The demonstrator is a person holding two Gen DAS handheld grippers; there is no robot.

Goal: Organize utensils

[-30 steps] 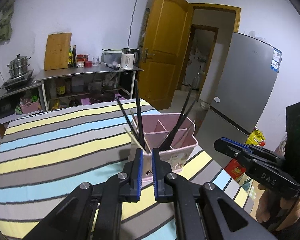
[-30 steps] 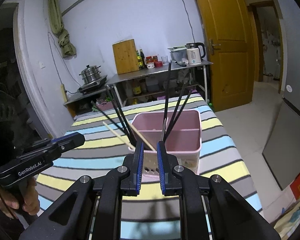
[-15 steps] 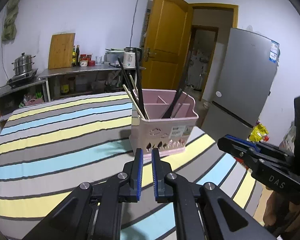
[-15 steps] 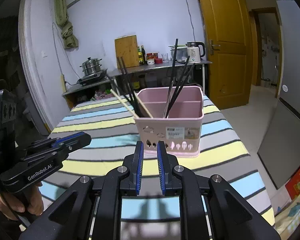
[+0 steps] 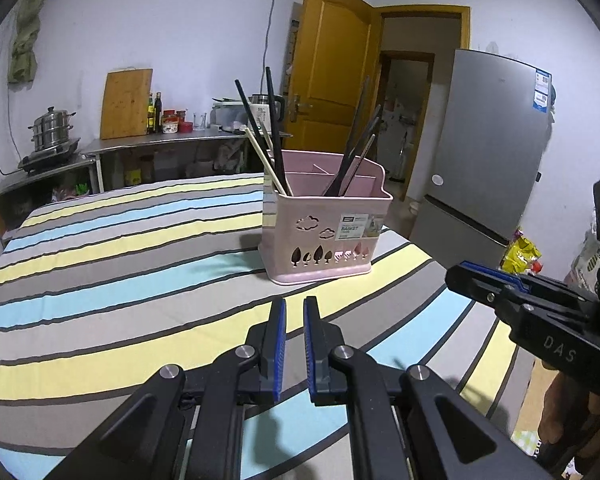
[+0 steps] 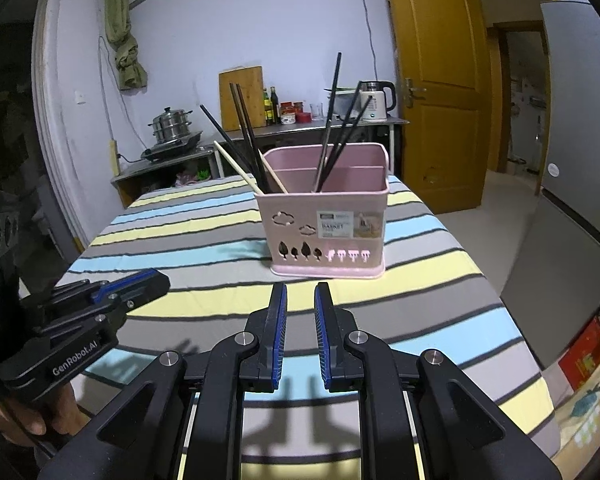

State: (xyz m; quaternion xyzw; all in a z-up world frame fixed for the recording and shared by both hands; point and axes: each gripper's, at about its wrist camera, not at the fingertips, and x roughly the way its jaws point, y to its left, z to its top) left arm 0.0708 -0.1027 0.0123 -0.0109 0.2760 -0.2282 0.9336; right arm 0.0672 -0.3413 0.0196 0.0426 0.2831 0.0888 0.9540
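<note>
Here one pink basket (image 6: 326, 228) holds chopsticks (image 6: 246, 136); left tongs (image 5: 295, 307) closed, right tongs (image 6: 300, 294) slightly apart, both empty

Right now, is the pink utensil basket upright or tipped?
Upright: the pink utensil basket sits flat on the striped tablecloth, chopsticks leaning out of its open top.

Smooth pink plastic basket (image 6: 326, 232) ahead of fingertips; matt striped cloth (image 6: 204, 240) beneath; beyond, wooden board (image 6: 242, 98), glossy metal, probably steel, pot (image 6: 171, 125).
</note>
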